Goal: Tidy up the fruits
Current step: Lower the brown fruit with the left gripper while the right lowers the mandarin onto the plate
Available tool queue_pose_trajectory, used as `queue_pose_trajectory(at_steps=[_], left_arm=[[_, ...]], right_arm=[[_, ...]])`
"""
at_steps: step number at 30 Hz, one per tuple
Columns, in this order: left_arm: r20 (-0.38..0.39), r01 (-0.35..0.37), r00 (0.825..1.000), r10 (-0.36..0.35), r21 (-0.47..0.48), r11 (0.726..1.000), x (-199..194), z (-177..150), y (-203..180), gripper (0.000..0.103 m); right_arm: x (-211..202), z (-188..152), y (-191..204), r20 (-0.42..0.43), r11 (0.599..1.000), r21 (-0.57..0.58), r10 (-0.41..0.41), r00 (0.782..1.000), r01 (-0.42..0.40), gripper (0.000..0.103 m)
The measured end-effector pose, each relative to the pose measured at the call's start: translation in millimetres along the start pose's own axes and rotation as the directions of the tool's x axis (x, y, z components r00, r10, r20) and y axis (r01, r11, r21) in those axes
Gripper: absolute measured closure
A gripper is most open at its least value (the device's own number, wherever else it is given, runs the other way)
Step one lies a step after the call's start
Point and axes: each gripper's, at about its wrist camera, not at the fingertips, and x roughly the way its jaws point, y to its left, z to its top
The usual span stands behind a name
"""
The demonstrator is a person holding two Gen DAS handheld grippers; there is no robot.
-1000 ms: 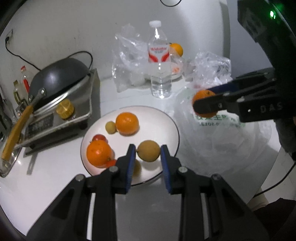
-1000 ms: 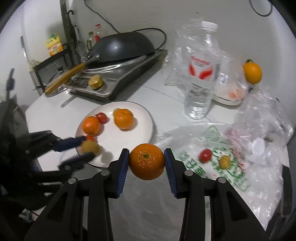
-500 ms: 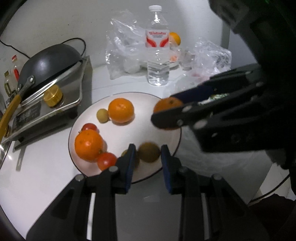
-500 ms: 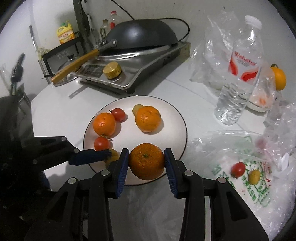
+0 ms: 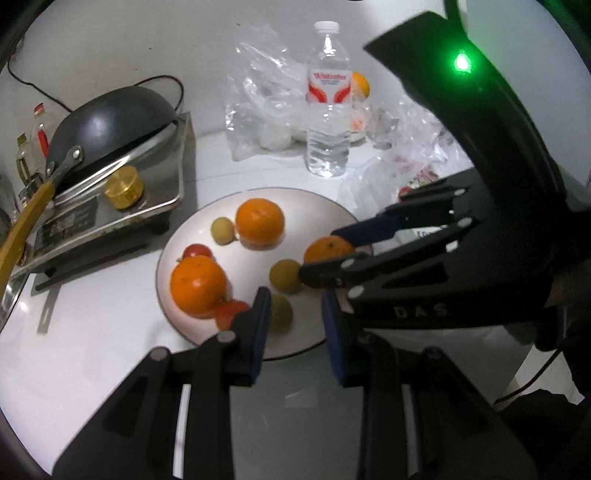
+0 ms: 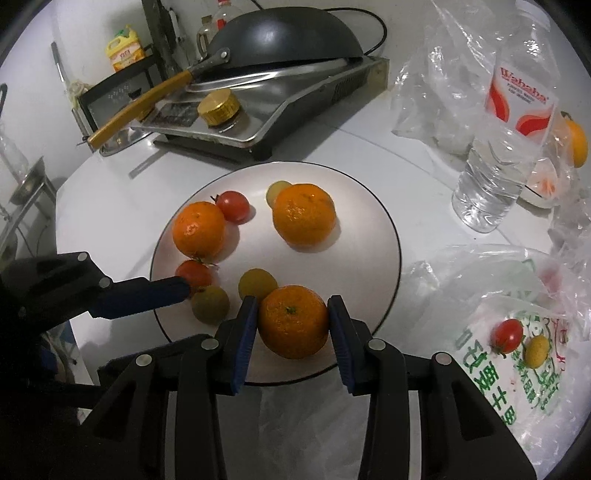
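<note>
While the right claw [image 6: 291,325] grips a mandarin [image 6: 293,321] over the plate [image 6: 384,221], the left claw [image 5: 293,314] gapes; only the right view shows bagged tomato [image 6: 509,334].

Wok [image 6: 284,37] on cooker [image 6: 295,92]; water bottle [image 6: 502,147].

The round white table [image 6: 110,192] carries a white dark-rimmed plate [image 6: 373,221] under both tongs, and beyond them a steel cooker [image 6: 295,99], a clear plastic water bottle [image 6: 495,177] and seemingly thin crumpled bags [image 6: 443,74].

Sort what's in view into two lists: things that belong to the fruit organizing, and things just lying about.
Job: plate, held orange in right gripper, left gripper, cherry tomato on bag.
Lying about: wok, water bottle, stove.
</note>
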Motion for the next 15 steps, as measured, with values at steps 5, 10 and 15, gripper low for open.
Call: queue_pose_trajectory(at_steps=[5, 10, 15], left_arm=[[0.005, -0.01, 1.0, 0.011, -0.034, 0.999, -6, -4, 10, 0.073], [0.027, -0.024, 0.999, 0.028, -0.137, 0.99, -12, -5, 31, 0.073], [0.026, -0.045, 0.998, 0.051, -0.18, 0.983, -13, -3, 39, 0.073]], right_arm=[[3, 0, 3, -0.014, 1.0, -0.002, 0.003, 1.0, -0.003, 0.062], [-3, 3, 6, -0.007, 1.0, -0.022, -0.02, 1.0, 0.019, 0.062], [-22, 6, 7, 0.041, 0.999, -0.04, -0.028, 0.999, 0.03, 0.062]])
